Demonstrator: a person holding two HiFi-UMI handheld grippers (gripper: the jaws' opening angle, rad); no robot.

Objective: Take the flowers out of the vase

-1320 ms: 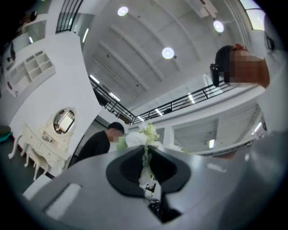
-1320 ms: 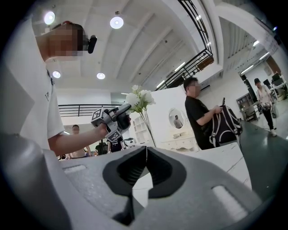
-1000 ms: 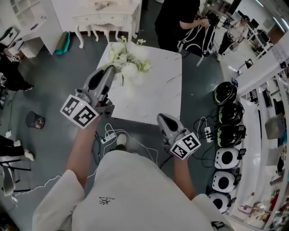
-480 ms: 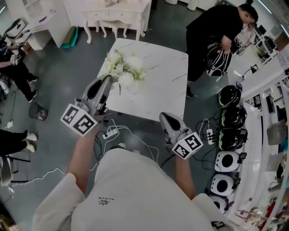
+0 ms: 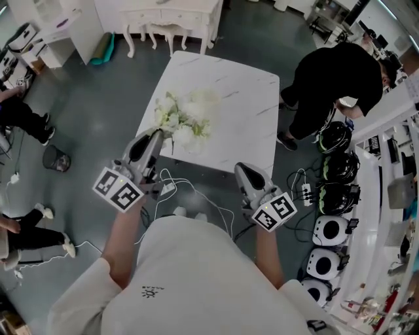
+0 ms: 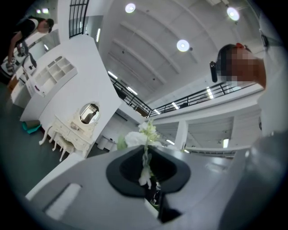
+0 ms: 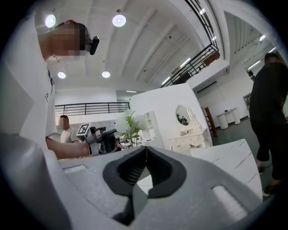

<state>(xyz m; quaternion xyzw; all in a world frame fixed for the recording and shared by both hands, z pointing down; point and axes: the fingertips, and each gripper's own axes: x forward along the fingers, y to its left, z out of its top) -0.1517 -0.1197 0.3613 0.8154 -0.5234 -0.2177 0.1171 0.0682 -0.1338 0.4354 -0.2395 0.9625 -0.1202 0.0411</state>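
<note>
A bunch of white flowers with green leaves hangs over the near left part of the white marble table. My left gripper is shut on its stem. In the left gripper view the thin stem runs up between the closed jaws to the blooms. My right gripper is shut and empty near the table's front edge. In the right gripper view its jaws meet with nothing between them, and the flowers and left gripper show beyond. I cannot make out a vase.
A person in black bends over beside the table's right side. Helmets line the floor at right. Cables and a power strip lie below the table's front edge. A white dresser stands behind the table.
My left gripper has drawn the flowers from the table's far left toward its near edge and lower. The right gripper shifted slightly. The person in black walked around to the table's right.
</note>
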